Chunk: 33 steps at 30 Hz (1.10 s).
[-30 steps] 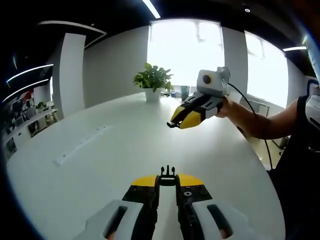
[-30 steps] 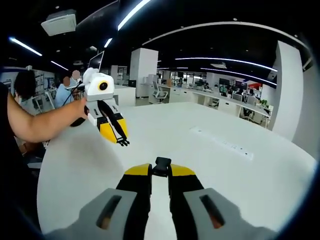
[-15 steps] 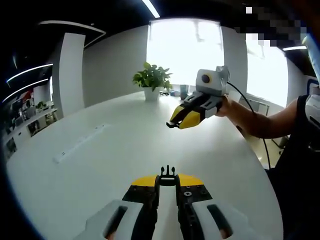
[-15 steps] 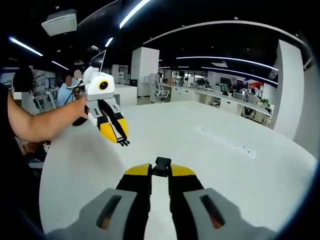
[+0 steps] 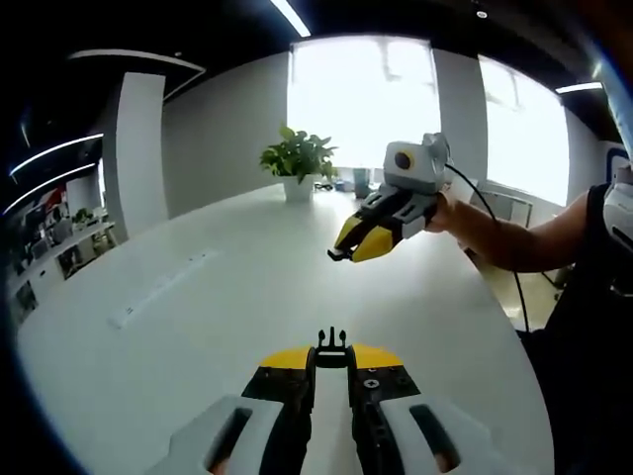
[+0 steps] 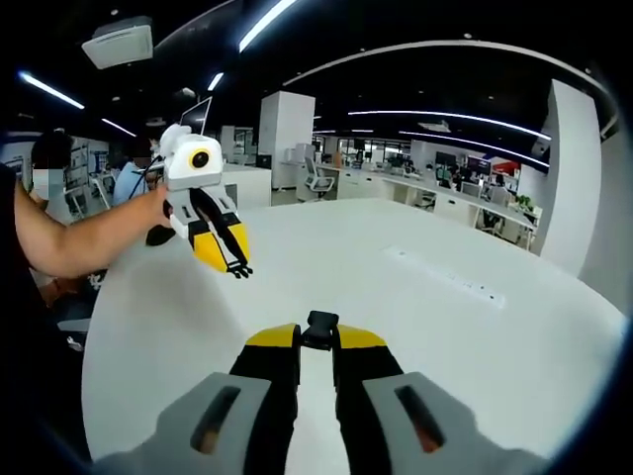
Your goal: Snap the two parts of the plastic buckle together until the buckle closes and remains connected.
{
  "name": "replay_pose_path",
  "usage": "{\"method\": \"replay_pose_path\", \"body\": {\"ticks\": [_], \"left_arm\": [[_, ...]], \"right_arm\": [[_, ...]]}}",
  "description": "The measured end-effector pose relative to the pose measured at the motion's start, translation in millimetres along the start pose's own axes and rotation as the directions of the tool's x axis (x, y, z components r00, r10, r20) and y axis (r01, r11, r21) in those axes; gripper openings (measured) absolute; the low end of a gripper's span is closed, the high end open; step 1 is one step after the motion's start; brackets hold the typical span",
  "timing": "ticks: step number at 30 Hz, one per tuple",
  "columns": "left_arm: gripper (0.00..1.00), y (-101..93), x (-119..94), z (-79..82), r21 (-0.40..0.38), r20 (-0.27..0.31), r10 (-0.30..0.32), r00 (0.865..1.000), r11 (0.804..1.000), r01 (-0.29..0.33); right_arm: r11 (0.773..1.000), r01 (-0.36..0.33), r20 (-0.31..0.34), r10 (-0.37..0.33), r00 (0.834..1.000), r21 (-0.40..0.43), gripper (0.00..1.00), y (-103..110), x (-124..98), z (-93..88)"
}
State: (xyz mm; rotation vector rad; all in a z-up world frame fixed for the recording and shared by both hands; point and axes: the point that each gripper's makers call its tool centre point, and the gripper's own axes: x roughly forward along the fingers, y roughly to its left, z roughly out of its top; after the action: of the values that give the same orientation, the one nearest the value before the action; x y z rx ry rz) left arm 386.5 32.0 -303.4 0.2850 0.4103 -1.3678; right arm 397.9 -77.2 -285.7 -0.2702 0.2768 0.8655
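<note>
In the left gripper view my left gripper (image 5: pixel 331 354) is shut on the black pronged buckle part (image 5: pixel 331 345), whose prongs stick out past the yellow jaw tips. Across the white table (image 5: pixel 227 297) my right gripper (image 5: pixel 338 254) hangs in the air, its tip holding a small black piece. In the right gripper view my right gripper (image 6: pixel 317 336) is shut on the black socket buckle part (image 6: pixel 319 327). My left gripper (image 6: pixel 238 269) appears at upper left, held by a hand, with the pronged part at its tip. The two halves are apart, pointed roughly toward each other.
A potted plant (image 5: pixel 300 158) stands at the table's far end before bright windows. A flush power strip (image 5: pixel 158 287) lies in the tabletop. A person's arm (image 5: pixel 514 242) reaches in from the right. Office desks (image 6: pixel 445 198) and seated people fill the background.
Both grippers have drifted slightly; the right gripper sits a little lower and further left in the left gripper view. Both stay shut on their buckle parts.
</note>
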Motion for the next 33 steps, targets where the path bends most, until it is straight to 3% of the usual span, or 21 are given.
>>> {"method": "replay_pose_path", "body": {"ticks": [23, 33], "left_arm": [[0.11, -18.8, -2, 1.8, 0.014, -0.010, -0.006, 1.000, 1.000, 0.006], [0.11, -22.6, 0, -8.9, 0.008, -0.026, -0.015, 1.000, 1.000, 0.015]], "right_arm": [[1.000, 0.007, 0.001, -0.007, 1.000, -0.005, 0.11, 10, -14, -3.6], [1.000, -0.005, -0.005, 0.005, 1.000, 0.002, 0.11, 14, -16, -10.9]]}}
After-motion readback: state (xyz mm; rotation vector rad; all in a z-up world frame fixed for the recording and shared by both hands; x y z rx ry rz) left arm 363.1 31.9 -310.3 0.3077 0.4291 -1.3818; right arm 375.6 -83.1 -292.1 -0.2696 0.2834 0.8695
